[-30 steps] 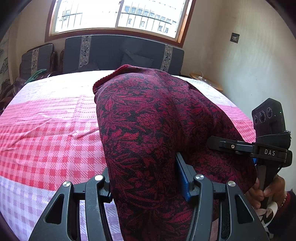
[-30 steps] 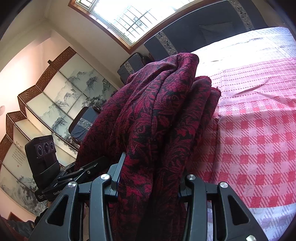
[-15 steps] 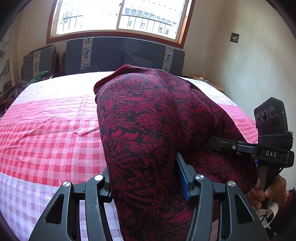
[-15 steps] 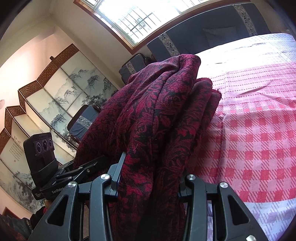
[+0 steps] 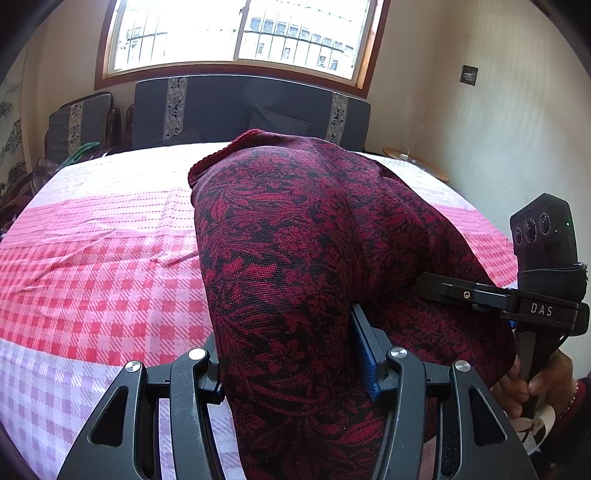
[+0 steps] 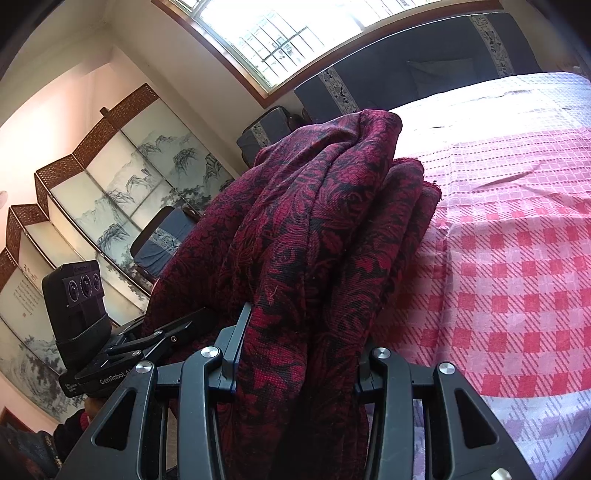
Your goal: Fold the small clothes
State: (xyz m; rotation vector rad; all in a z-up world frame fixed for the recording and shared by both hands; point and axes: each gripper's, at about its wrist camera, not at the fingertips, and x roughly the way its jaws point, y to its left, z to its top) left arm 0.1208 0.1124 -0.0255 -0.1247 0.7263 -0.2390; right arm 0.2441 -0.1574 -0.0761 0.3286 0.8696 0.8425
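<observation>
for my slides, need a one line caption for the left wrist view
Left hand-held gripper clamps a bunched red-and-black patterned cloth above a pink checked bedsheet.

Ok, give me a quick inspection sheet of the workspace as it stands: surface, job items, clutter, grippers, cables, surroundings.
Surface: bed with pink checked bedsheet, lightly creased.
Job's things: one dark red patterned cloth, bunched and draped across both grippers.
Clutter: nothing seen on the sheet.
Grippers: left hand-held gripper shut on the cloth; right hand-held gripper shut on another part of the cloth, cloth folds piled above it.
Cables: nothing seen.
Surroundings: dark headboard under a bright window; painted folding screen at one side; a hand on the right gripper's handle.
</observation>
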